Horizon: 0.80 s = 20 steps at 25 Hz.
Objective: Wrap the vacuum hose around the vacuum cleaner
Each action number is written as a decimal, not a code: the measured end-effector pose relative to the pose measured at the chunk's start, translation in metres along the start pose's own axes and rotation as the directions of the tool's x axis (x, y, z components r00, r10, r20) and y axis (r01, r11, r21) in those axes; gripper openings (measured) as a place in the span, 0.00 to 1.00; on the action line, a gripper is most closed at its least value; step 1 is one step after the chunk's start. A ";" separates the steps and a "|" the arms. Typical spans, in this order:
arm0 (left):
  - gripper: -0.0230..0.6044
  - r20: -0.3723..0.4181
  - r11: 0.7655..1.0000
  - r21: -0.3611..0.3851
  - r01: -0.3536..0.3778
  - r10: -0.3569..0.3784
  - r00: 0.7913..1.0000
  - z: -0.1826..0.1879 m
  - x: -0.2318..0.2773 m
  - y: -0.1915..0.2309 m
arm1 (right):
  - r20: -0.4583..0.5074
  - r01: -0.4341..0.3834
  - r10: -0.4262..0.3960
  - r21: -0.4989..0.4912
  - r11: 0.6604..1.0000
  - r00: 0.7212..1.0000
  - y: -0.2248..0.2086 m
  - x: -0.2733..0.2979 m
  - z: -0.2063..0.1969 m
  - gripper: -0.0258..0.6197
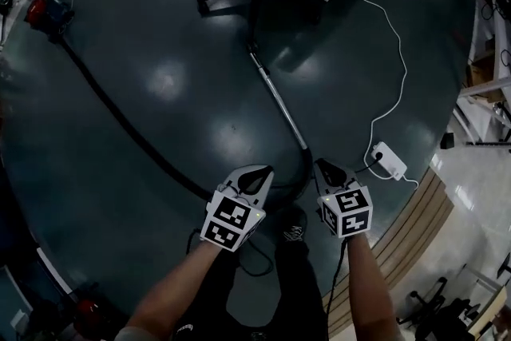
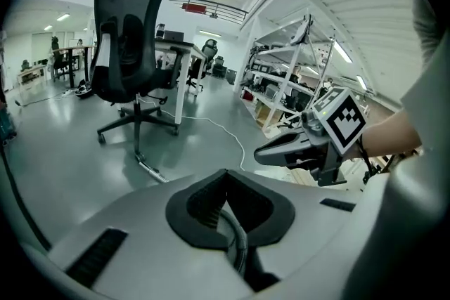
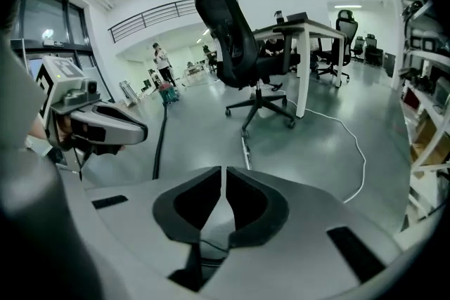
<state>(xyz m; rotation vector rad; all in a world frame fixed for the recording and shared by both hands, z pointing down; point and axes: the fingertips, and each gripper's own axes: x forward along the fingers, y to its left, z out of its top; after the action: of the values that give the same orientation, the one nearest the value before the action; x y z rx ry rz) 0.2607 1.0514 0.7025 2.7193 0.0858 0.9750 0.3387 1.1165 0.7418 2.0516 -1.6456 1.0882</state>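
Vacuum cleaner [image 1: 46,12] sits far left, its black hose [image 1: 128,124] lying unwrapped across the floor toward the near middle. Left claw [image 1: 254,174] and right claw [image 1: 326,169] are both closed and empty, near the metal tube [image 1: 278,98]. A hard pull could tip the cleaner, and the power strip [image 1: 389,160] at right could snag the hose.

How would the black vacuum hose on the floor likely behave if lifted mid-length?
The hose lies in a long, gently curved line, so it probably droops floppily. Its far end meets the vacuum cleaner, which may get dragged.
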 end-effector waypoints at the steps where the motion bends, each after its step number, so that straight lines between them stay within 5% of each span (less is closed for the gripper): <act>1: 0.05 -0.012 1.000 -0.001 0.004 -0.004 1.000 -0.018 0.014 0.008 | -0.013 0.003 -0.003 0.002 1.000 1.000 -0.006 0.021 -0.016 0.05; 12: 0.05 -0.123 0.998 -0.061 0.016 -0.024 0.992 -0.197 0.167 0.084 | -0.144 0.062 -0.066 -0.030 0.998 0.987 -0.094 0.225 -0.196 0.28; 20: 0.05 -0.179 0.998 -0.058 0.032 -0.042 0.983 -0.272 0.232 0.122 | -0.267 0.089 -0.107 -0.080 0.993 0.958 -0.151 0.328 -0.285 0.29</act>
<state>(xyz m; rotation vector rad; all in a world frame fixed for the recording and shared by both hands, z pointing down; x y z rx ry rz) 0.2647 1.0238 1.0795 2.5652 0.1397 1.1933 0.3925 1.1144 1.1980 1.8272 -1.4109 1.2012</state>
